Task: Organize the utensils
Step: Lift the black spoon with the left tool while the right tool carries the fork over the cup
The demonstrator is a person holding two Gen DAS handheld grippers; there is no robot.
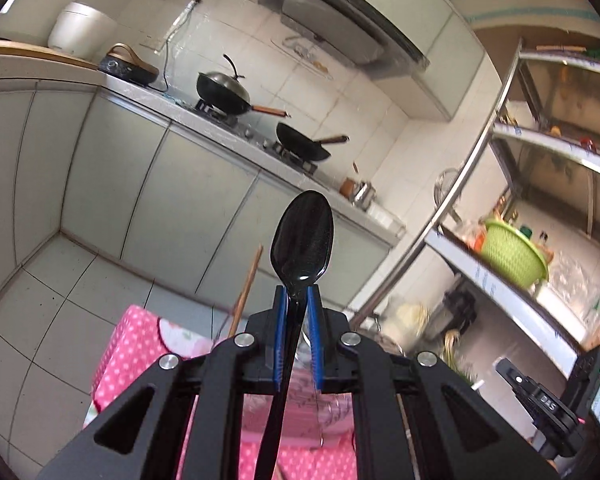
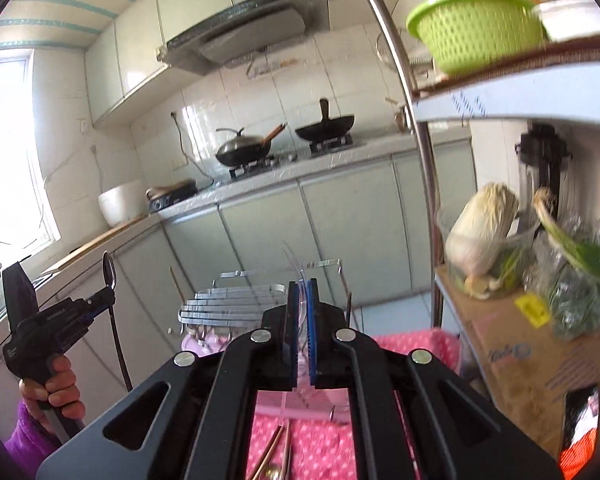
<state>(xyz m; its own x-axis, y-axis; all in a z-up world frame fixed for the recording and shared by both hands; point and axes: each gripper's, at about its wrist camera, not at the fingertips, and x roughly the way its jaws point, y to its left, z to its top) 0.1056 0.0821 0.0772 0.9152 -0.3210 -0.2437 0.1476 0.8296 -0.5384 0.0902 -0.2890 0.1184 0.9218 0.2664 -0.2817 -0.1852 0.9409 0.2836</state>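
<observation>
1. two grippers in view. your left gripper point(image 1: 298, 300) is clamped on a black spoon point(image 1: 302, 240), bowl up past the blue pads; the handle runs back between the fingers and is cut off at the bottom edge of the left wrist view.
2. in the right wrist view the same spoon point(image 2: 109, 270) reads small at the left; your hand point(image 2: 56, 388) and a purple sleeve point(image 2: 24, 440) are partly hidden by the frame edge.
3. your right gripper point(image 2: 302, 300) is closed, pads nearly touching. a thin clear curved piece point(image 2: 296, 268) rises between them; it looks pinched, but whether it belongs to the clear rack point(image 2: 236, 304) ahead is hard to tell.
4. brown chopsticks point(image 2: 278, 448) lie on the pink dotted cloth point(image 2: 324, 440), mostly hidden under the right gripper's body.
5. one wooden stick point(image 1: 248, 284) stands left of the spoon in the left wrist view; its lower end is hidden by the gripper.
6. the green basket point(image 2: 476, 36) on the metal shelf point(image 2: 512, 92) is motion-blurred; its contents are unreadable.
</observation>
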